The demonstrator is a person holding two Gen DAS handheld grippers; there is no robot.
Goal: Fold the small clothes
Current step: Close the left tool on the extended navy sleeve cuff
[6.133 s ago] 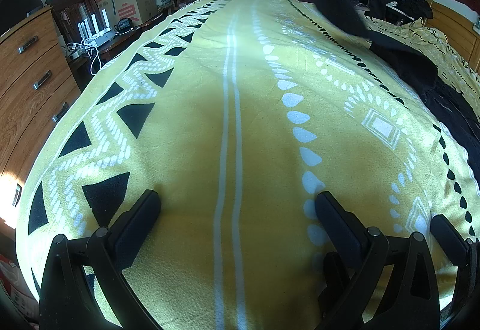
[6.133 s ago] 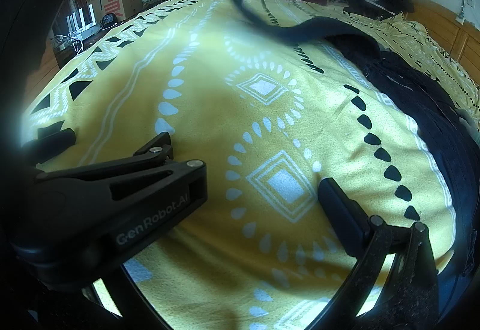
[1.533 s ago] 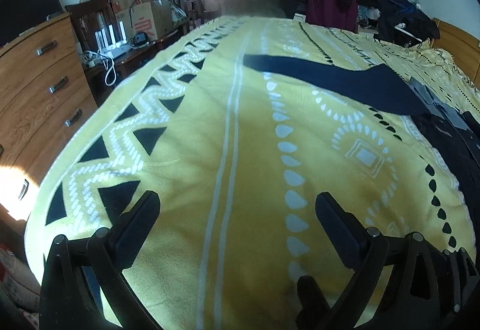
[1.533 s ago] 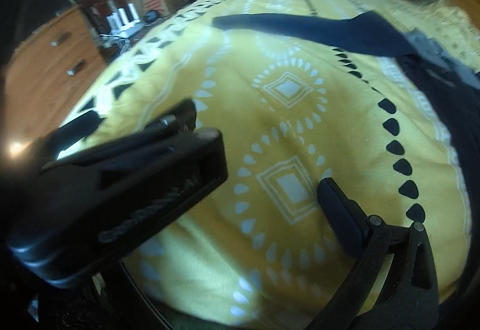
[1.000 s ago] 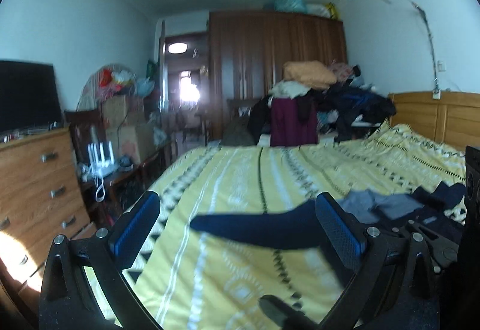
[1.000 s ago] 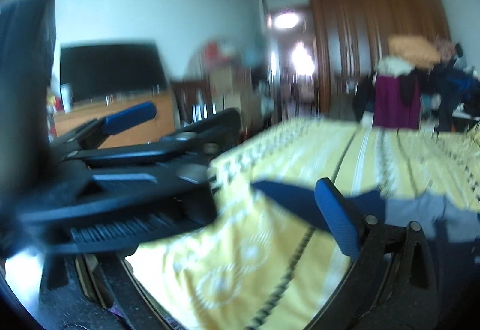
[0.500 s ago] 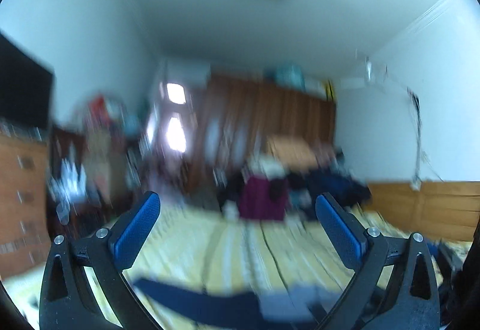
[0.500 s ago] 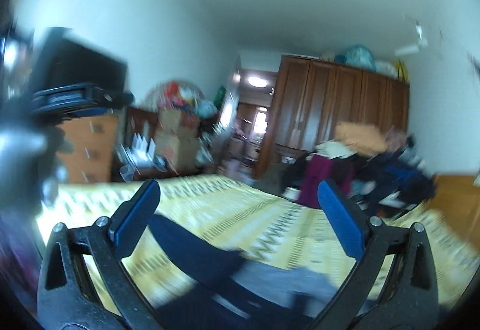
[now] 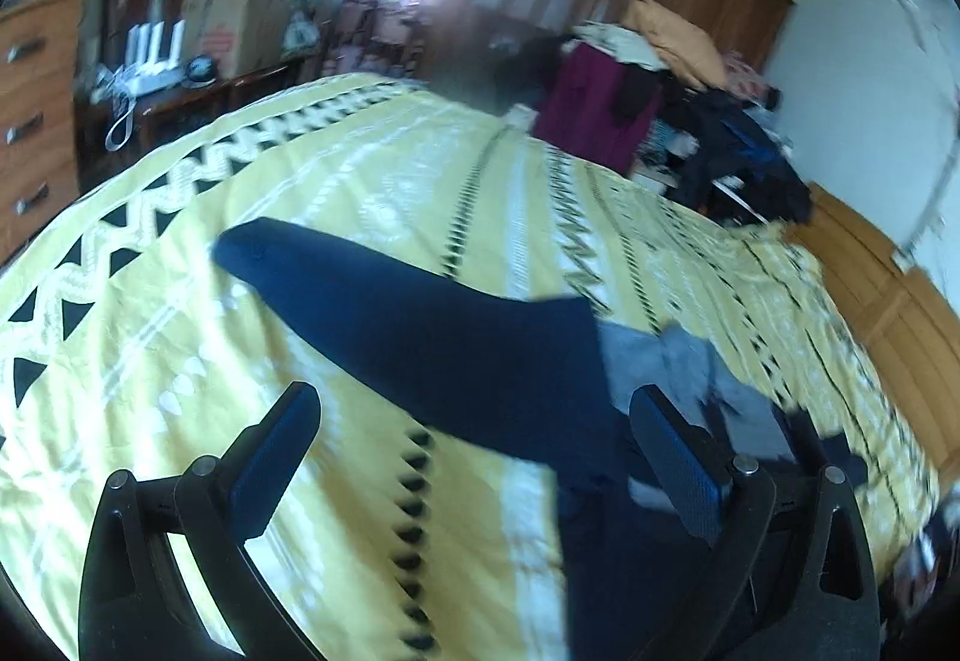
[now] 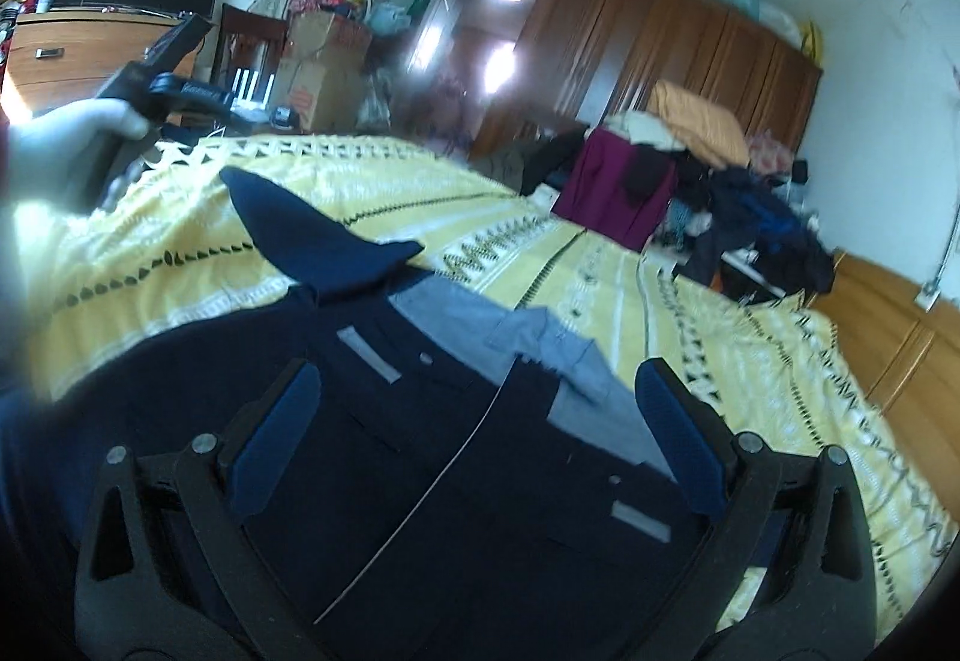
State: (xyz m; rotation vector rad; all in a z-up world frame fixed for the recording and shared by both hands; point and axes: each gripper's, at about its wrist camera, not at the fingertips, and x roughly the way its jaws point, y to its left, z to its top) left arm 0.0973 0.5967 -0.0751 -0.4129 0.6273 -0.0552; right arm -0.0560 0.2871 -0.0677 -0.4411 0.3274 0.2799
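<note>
Both grippers, left gripper (image 9: 474, 445) and right gripper (image 10: 477, 424), spread wide and empty above navy shirt (image 10: 456, 475); gloved hand (image 10: 57, 144) only in right view.

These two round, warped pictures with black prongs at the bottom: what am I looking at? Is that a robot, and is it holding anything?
No robot arm here: a person holds a two-finger tool in each hand, and each tool carries a wide-angle camera looking out along its fingers. That lens bends the room.

One picture is from the left gripper, the other from the right gripper. The blue-padded prongs at the bottom are each tool's own fingers. Both stand wide open and hold nothing.

Below them is a bed with a yellow patterned blanket. On it lies a dark navy garment with a lighter blue collar, one sleeve stretched out to the side. In the right view you can also see the gloved hand gripping the other tool. At the back, a heap of clothes waits.
</note>
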